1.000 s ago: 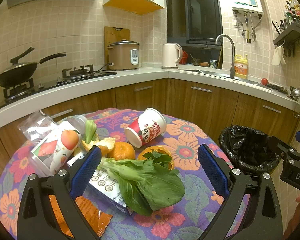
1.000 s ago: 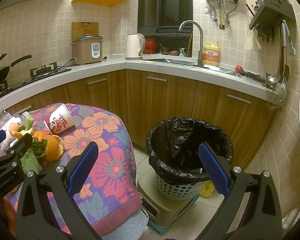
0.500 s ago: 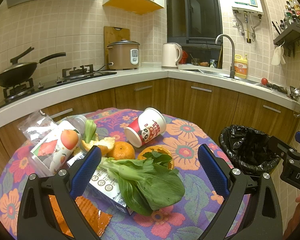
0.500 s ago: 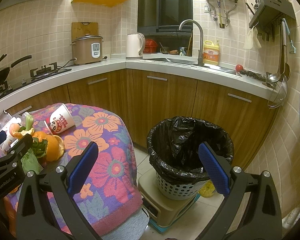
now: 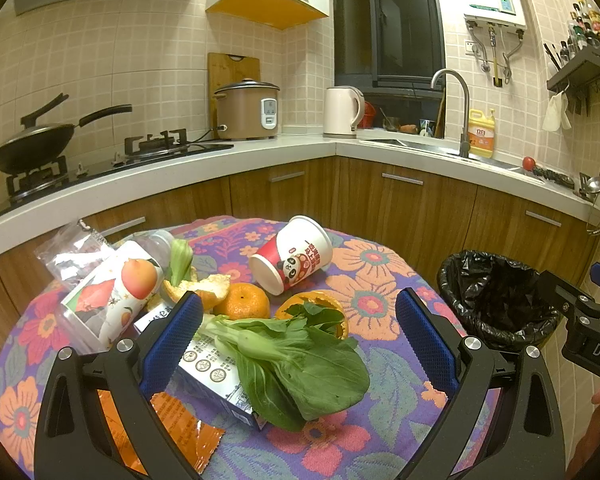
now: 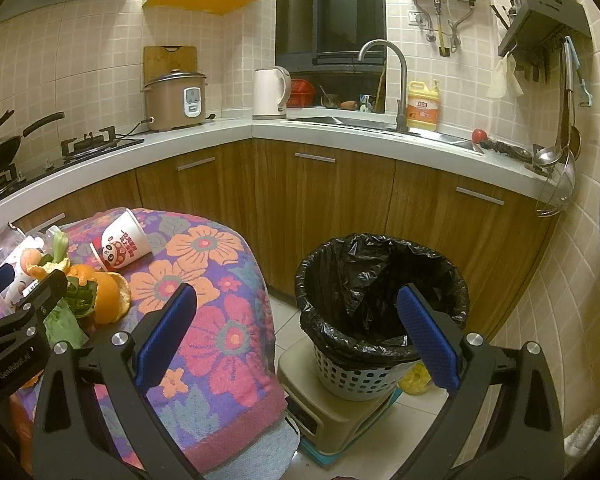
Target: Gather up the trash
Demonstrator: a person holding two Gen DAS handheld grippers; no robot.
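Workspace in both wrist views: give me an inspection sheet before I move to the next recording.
Surface: round table under a floral cloth.
Job's things: paper cup on its side; bottle lying down; whole orange; peels; greens over a carton; orange wrapper; bin with black liner, on a stool.
Clutter: clear bag.
Grippers: left tongs open, empty; right tongs open, empty.
Cables: rice cooker cord.
Surroundings: stove, wok, kettle, sink.

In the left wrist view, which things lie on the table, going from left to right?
Clear bag → peach bottle → whole orange → panda cup. Past the table edge, the black-lined bin.
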